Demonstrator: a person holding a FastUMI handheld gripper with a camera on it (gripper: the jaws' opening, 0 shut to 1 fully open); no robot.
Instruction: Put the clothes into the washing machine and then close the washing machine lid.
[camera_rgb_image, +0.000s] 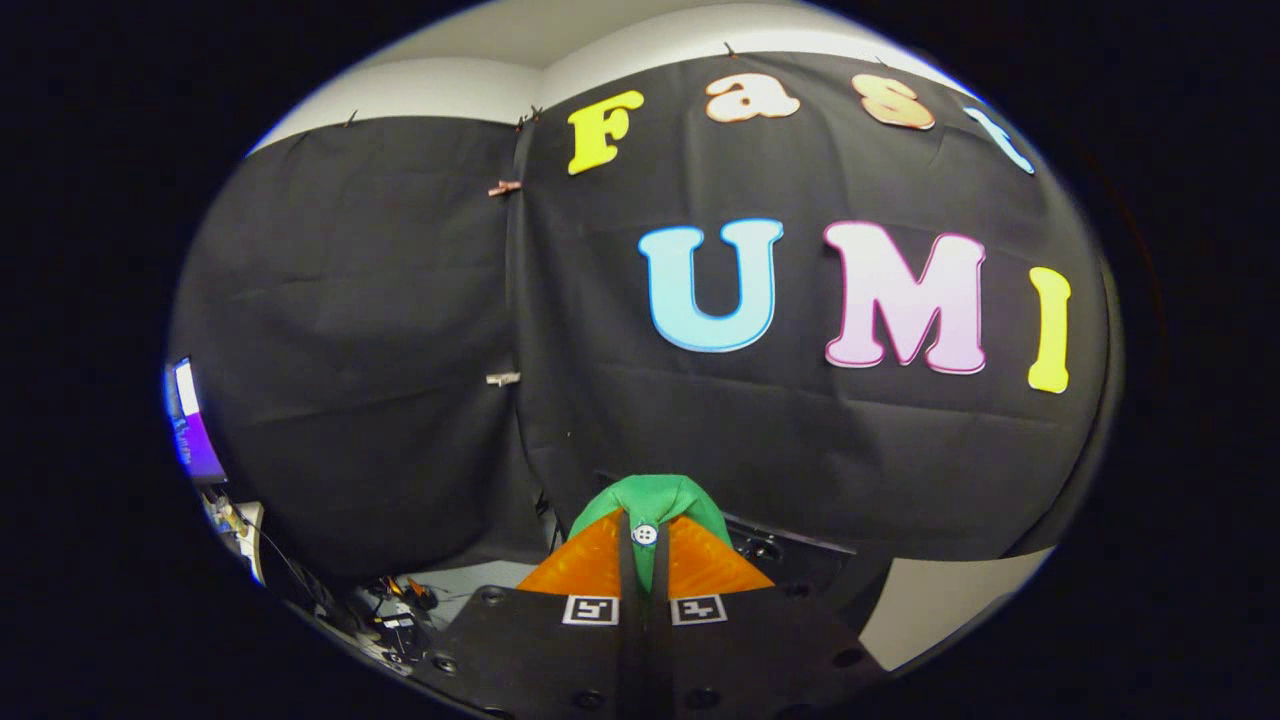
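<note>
- Green cloth (652, 500), a piece of clothing with a small white button (645, 534), is pinched between the two fingers of the gripper (645, 545).
- The fingers are pressed close together on the cloth, one on each side, with only a thin strip of green seen in the gap between them.
- The cloth is bunched up in a round lump just above and beyond the fingertips, and the button is seen right at the tips.
- The cloth is held up in the air, in front of the black cloth wall (400, 330) of the booth.
- Two small square black-and-white markers (590, 609) are seen on the gripper body, one behind each finger.
- A dark box-like thing (790, 555) is seen low down behind the cloth, against the wall; what it is cannot be told.
- A pale floor or worktop patch (930, 600) is seen low down, past the gripper on its right.
- A lit screen (190, 425) is seen far off on the left, beside the wall.
- Cables and small bits (395, 610) are seen lying below the screen, left of the gripper.
- Two small clips (503, 378) are seen on the seam where two wall cloths meet.
</note>
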